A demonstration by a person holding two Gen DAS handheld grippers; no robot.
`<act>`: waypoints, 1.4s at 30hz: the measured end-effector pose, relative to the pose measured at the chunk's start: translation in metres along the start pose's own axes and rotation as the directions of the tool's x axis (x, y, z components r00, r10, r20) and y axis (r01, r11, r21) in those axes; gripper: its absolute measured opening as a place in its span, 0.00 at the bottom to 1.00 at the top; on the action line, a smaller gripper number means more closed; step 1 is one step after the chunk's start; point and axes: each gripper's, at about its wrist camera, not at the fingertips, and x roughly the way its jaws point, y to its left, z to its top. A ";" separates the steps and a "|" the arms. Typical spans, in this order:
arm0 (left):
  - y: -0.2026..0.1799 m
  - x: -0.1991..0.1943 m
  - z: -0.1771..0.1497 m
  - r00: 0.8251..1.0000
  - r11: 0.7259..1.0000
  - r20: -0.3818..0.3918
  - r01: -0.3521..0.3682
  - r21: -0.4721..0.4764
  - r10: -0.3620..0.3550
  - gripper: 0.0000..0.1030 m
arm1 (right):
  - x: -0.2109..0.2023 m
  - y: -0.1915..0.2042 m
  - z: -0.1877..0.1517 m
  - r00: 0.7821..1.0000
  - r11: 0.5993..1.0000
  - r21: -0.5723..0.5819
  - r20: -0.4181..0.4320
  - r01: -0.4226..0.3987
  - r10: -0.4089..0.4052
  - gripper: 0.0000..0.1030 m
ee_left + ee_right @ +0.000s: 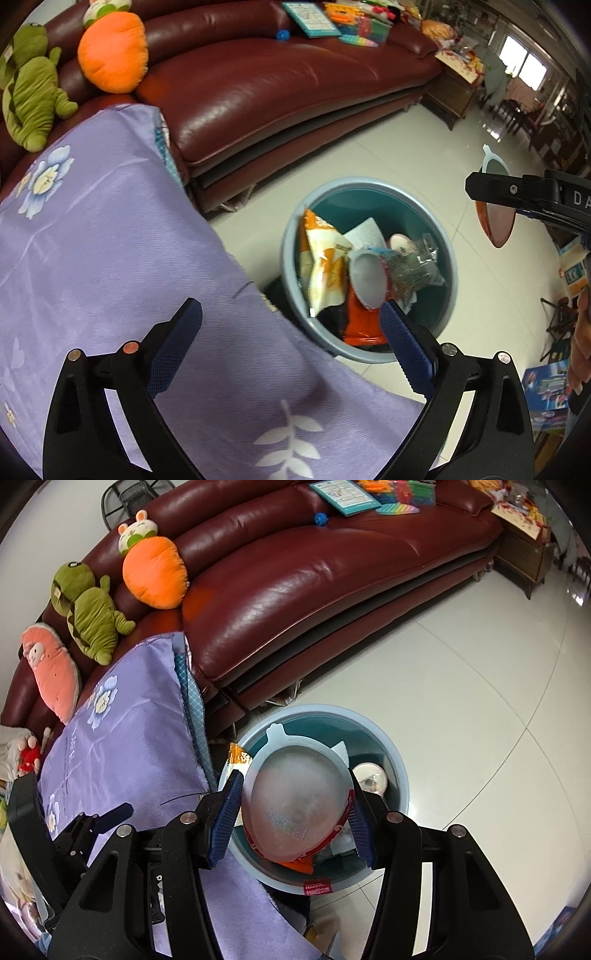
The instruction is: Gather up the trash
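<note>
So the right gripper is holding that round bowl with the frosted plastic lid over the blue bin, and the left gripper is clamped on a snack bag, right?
Not quite. The left gripper is open and empty, as the left wrist view shows. The right gripper does hold the lidded bowl over the round blue bin.

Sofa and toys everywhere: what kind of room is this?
Most likely a home living room: a long leather sofa with plush toys on it, a tiled floor, and a small trash bin beside a cloth-covered table.
</note>
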 end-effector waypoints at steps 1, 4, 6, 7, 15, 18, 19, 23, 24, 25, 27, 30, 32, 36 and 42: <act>0.002 0.000 0.000 1.000 1.000 -0.002 0.000 -0.002 0.000 0.94 | 0.002 0.002 0.001 1.000 1.000 -0.004 -0.003 0.003 -0.003 0.50; 0.008 0.001 -0.001 1.000 1.000 -0.008 -0.008 -0.007 0.008 0.94 | 0.008 0.004 0.004 1.000 1.000 -0.010 -0.007 0.015 -0.015 0.51; 0.012 0.002 -0.002 1.000 1.000 -0.013 -0.013 -0.012 0.013 0.94 | 0.012 0.004 0.005 1.000 1.000 -0.009 -0.013 0.022 -0.023 0.51; 0.013 0.003 -0.003 1.000 1.000 -0.015 -0.015 -0.015 0.015 0.94 | 0.015 0.004 0.005 1.000 1.000 -0.007 -0.017 0.025 -0.025 0.56; 0.022 0.007 -0.005 0.999 0.999 -0.035 -0.008 -0.032 0.007 0.94 | 0.018 0.002 0.005 0.999 0.999 0.021 -0.017 0.040 -0.040 0.72; 0.021 0.008 -0.006 0.999 0.999 -0.043 -0.007 -0.032 0.006 0.94 | 0.012 0.002 0.003 0.999 0.999 0.020 -0.013 0.039 -0.039 0.77; 0.021 0.008 -0.006 0.999 0.999 -0.046 -0.006 -0.033 0.004 0.94 | 0.011 0.003 0.002 0.999 0.999 0.018 -0.013 0.040 -0.040 0.79; 0.021 0.003 -0.010 0.999 0.999 -0.047 -0.006 -0.037 0.004 0.94 | 0.003 0.006 -0.002 0.999 0.999 0.000 -0.016 0.041 -0.041 0.86; 0.021 0.000 -0.011 0.999 0.999 -0.045 -0.005 -0.039 0.003 0.94 | 0.000 0.008 -0.004 0.999 0.999 -0.008 -0.014 0.045 -0.046 0.87; 0.021 -0.002 -0.012 0.999 0.999 -0.043 -0.004 -0.041 0.002 0.94 | -0.004 0.010 -0.007 0.999 0.999 -0.020 -0.014 0.048 -0.049 0.90; 0.021 -0.009 -0.013 0.999 0.999 -0.037 -0.004 -0.046 0.003 0.94 | -0.011 0.015 -0.011 0.999 0.998 -0.040 -0.012 0.052 -0.052 0.90; 0.020 -0.020 -0.017 1.000 0.999 -0.023 -0.011 -0.050 0.010 0.94 | -0.023 0.023 -0.018 0.997 0.995 -0.067 0.001 0.072 -0.072 0.91; 0.020 -0.032 -0.020 1.000 0.998 -0.008 -0.016 -0.053 0.016 0.96 | -0.030 0.027 -0.023 0.997 0.994 -0.079 0.005 0.080 -0.080 0.93; 0.020 -0.055 -0.028 0.999 0.998 0.024 -0.023 -0.058 0.025 0.96 | -0.047 0.037 -0.035 0.996 0.991 -0.102 0.019 0.090 -0.088 0.93; 0.018 -0.084 -0.042 0.997 0.997 0.056 -0.055 -0.050 0.058 0.96 | -0.069 0.050 -0.053 0.994 0.984 -0.142 0.037 0.110 -0.105 0.93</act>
